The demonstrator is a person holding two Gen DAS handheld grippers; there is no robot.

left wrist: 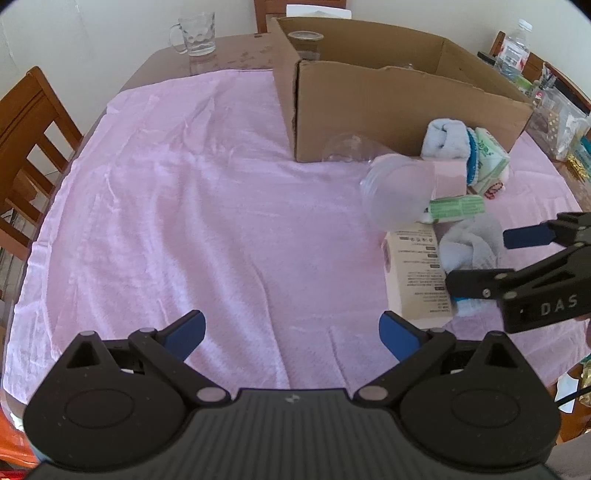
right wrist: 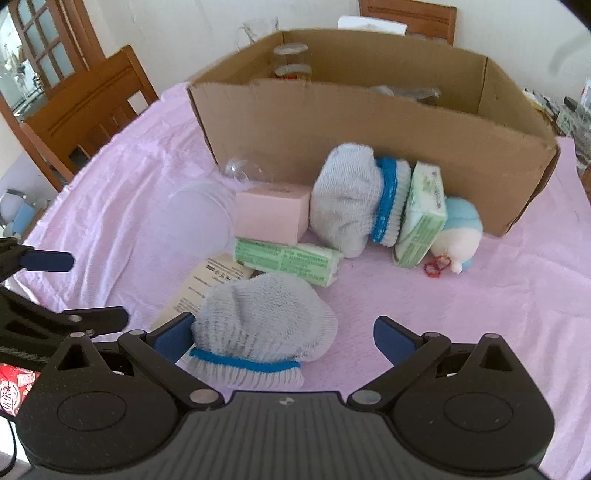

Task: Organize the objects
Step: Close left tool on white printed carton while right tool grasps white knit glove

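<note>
A heap of small items lies on the pink cloth [left wrist: 184, 206] in front of an open cardboard box [right wrist: 369, 140]. A grey sock with a blue band [right wrist: 266, 325] lies between the spread fingers of my right gripper [right wrist: 284, 338], which is open; its left pad touches the sock. Behind it are a printed beige box [right wrist: 207, 280], two green tissue packs [right wrist: 288, 262], a pink box [right wrist: 271, 216], a second grey sock [right wrist: 347, 199] and a blue-and-cream plush [right wrist: 460, 232]. My left gripper [left wrist: 293, 334] is open over bare cloth, left of the heap.
A clear plastic lid [left wrist: 395, 192] and a clear dome [right wrist: 243, 171] lie left of the pink box. Jars [right wrist: 291, 59] stand inside the cardboard box. A glass mug [left wrist: 195, 33] is at the table's far end. Wooden chairs [left wrist: 26, 125] flank the table; clutter [left wrist: 554, 122] fills the right edge.
</note>
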